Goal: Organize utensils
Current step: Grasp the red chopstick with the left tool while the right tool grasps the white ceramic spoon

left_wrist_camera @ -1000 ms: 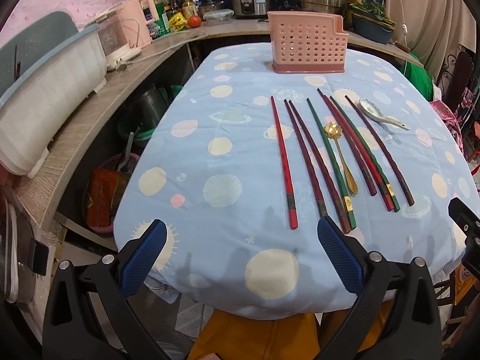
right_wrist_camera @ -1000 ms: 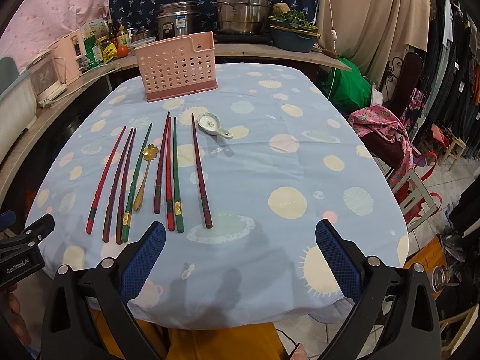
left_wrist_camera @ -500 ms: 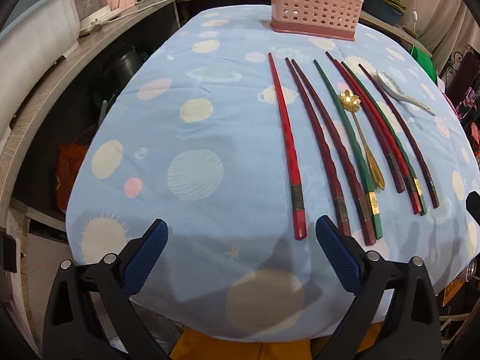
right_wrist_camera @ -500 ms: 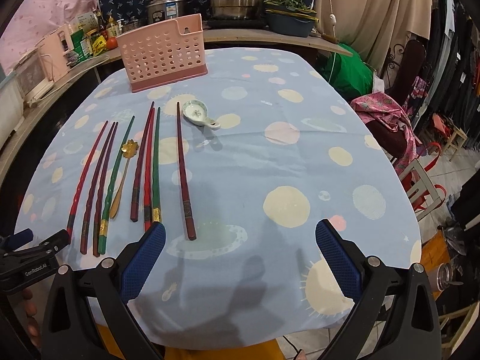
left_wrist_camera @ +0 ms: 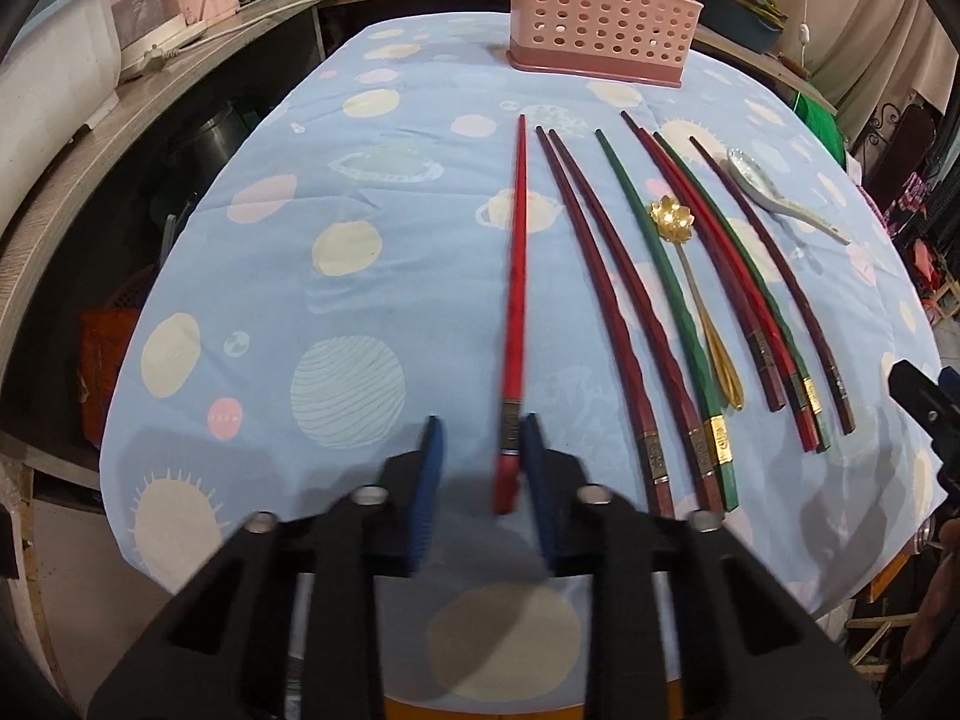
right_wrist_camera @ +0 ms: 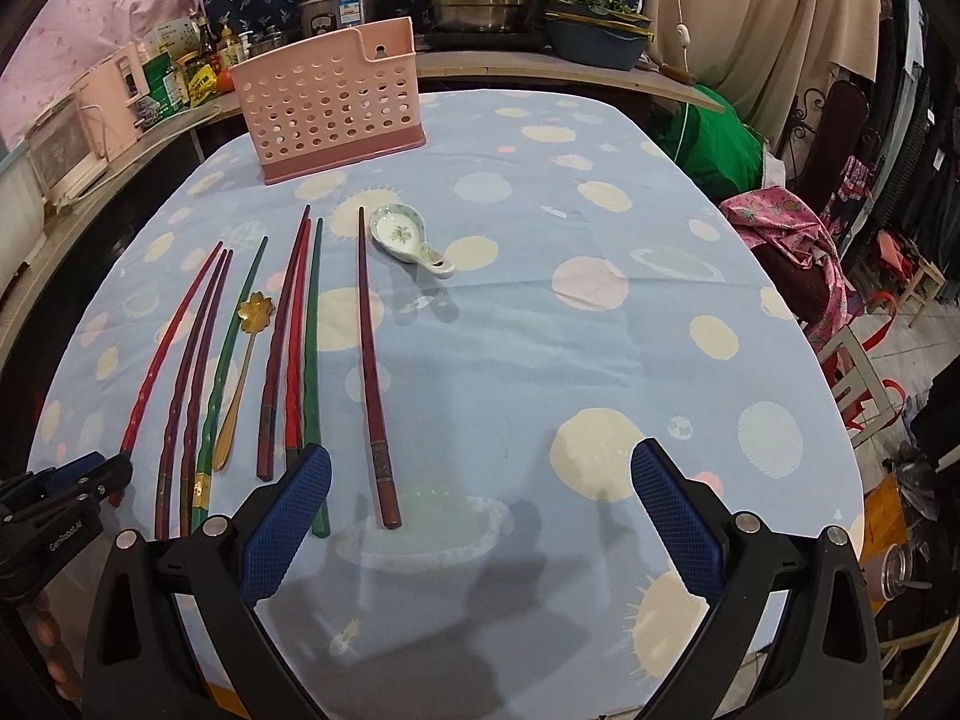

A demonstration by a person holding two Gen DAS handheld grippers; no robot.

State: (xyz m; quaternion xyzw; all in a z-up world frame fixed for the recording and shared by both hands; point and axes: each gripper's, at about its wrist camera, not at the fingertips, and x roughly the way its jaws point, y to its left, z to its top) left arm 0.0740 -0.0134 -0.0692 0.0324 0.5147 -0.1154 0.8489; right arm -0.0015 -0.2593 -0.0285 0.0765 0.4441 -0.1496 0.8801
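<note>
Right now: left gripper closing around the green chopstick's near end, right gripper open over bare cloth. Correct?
Not quite. The left gripper straddles the red chopstick, leftmost in the row, not a green one; the left wrist view shows it. The right gripper is open over the tablecloth.

Right gripper (jaws wide) above tablecloth.

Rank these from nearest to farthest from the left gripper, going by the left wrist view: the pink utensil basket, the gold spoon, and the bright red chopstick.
1. Bright red chopstick: its near end sits between the left gripper's fingers.
2. Gold spoon: right of it, mid-table.
3. Pink utensil basket: at the far end.
</note>
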